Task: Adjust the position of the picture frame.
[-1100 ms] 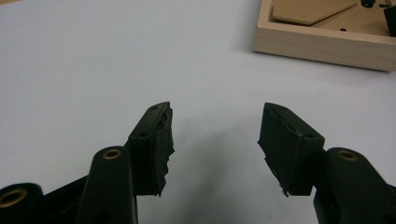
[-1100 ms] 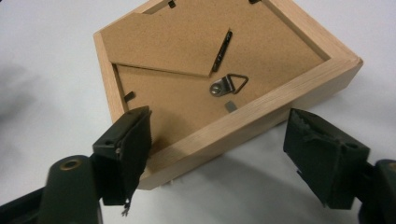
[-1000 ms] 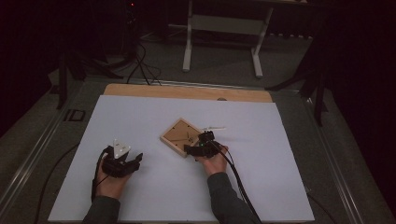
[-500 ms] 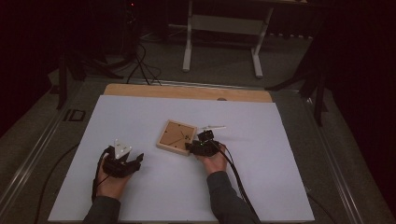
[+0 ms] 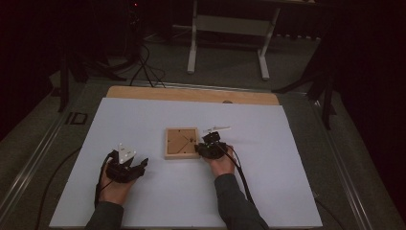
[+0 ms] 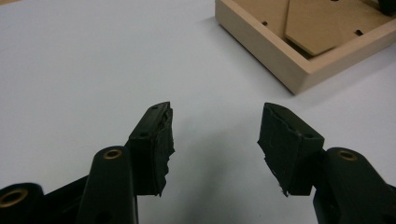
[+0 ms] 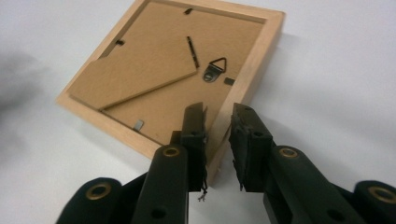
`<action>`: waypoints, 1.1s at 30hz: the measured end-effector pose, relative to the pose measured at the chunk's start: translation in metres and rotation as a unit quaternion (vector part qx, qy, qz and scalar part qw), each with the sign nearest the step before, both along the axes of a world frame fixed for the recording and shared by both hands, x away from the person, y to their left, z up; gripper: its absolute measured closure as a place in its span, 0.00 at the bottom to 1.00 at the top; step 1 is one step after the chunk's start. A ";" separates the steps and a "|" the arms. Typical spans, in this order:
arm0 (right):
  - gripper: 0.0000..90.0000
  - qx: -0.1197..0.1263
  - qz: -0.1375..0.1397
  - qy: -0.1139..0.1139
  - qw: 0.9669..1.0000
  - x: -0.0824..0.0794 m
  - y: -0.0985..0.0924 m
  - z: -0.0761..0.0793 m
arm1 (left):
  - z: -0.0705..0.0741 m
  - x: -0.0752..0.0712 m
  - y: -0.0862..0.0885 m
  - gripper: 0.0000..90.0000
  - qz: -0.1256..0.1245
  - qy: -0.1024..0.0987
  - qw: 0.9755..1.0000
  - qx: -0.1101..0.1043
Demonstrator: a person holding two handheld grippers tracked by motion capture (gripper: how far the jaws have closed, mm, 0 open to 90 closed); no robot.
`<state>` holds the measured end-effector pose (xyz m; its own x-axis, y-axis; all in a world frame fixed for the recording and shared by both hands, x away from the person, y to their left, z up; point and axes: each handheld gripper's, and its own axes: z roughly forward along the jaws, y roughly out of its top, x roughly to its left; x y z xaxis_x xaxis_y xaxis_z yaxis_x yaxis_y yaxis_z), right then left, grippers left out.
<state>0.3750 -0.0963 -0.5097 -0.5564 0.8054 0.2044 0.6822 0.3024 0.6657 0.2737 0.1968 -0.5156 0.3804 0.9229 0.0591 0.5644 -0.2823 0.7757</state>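
A wooden picture frame (image 5: 182, 143) lies face down near the middle of the white table (image 5: 143, 120), so its brown backing board and a small metal hanger (image 7: 215, 69) point up. A folding stand flap (image 7: 135, 77) of the same brown board lies flat on the backing.

The right gripper (image 5: 207, 148) is at the right side of the frame, just touching it. In the right gripper view its two black jaws straddle the wooden rim of the frame: one jaw is over the backing, inside the rim, and the other is outside, over the table. The jaws have just been closing and the gap between them is now narrow, with the rim in it. Whether the pads already press on the wood, I cannot tell for sure; they look very close to it.

The left gripper (image 5: 128, 168) rests to the left of the frame and nearer to the person, well apart from it. Its jaws stand wide open with only bare table between them, and the near corner of the frame is ahead of them in the left gripper view.
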 end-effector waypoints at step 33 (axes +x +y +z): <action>0.90 -0.023 -0.108 -0.036 0.993 -0.023 -0.041 -0.001 | 0.001 -0.002 0.001 0.49 0.001 -0.005 1.000 -0.003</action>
<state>0.3520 -0.1371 -0.5104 -0.3809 0.9153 0.1306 0.6852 0.1847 0.7045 0.2718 0.1973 -0.5148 0.3780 0.9240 0.0580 0.5564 -0.2768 0.7835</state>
